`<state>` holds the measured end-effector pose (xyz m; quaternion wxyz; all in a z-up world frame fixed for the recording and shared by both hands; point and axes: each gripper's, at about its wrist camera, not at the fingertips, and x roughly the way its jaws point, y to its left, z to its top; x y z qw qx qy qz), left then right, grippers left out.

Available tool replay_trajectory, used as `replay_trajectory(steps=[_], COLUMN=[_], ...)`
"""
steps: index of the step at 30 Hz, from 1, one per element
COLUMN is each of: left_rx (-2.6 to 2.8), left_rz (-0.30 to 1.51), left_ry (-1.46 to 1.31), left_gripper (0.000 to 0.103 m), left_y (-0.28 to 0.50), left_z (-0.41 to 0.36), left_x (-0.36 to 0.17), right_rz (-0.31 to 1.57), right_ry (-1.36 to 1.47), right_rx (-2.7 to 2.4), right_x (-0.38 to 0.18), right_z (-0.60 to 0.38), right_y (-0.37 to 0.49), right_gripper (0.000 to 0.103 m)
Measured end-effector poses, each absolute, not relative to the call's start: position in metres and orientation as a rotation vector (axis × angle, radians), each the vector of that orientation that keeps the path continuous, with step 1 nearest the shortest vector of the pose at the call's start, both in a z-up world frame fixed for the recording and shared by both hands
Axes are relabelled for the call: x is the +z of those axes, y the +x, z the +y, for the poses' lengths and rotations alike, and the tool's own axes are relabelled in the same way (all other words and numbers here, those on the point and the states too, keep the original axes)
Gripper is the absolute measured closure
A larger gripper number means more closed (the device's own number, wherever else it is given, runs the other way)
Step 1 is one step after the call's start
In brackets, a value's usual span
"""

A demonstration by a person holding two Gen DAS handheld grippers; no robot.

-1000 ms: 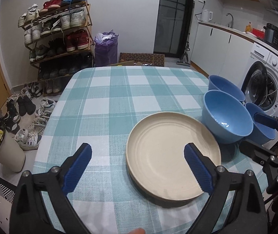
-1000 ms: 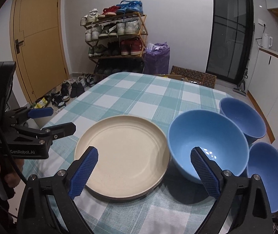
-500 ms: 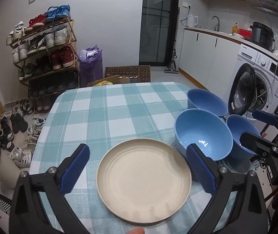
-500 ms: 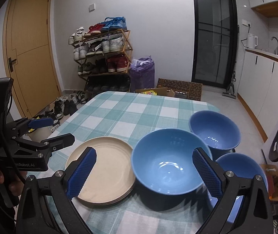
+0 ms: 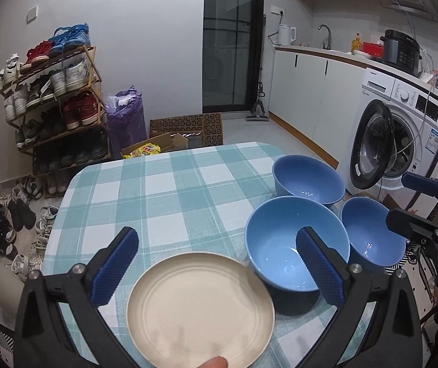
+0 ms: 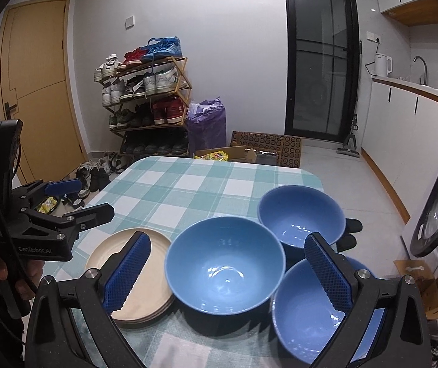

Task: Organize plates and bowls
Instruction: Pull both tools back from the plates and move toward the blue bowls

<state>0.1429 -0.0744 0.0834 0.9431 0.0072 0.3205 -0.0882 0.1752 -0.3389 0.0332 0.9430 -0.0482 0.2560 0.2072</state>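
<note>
On left tongs point(image 6: 74, 199) body: "GenRobot.AI" | washing machine point(image 5: 403, 132) label: unreadable

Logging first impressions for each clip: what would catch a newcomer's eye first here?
Three blue bowls cluster at the right of the checked tablecloth, with cream plates stacked to their left. Both the left gripper and right gripper hang open and empty above them.
</note>
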Motion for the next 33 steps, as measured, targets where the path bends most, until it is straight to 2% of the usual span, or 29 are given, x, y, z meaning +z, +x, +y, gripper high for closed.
replay_trajectory(steps=[33], left_rx=[-0.298], left_rz=[0.695], left_ry=[0.082], left_gripper=[0.0], left_y=[0.225], left_z=[-0.152], left_x=[0.097], right_rz=[0.588], right_ry=[0.037], right_rx=[0.264], right_x=[0.051], right_z=[-0.449], right_y=[0.251], right_gripper=[0.001])
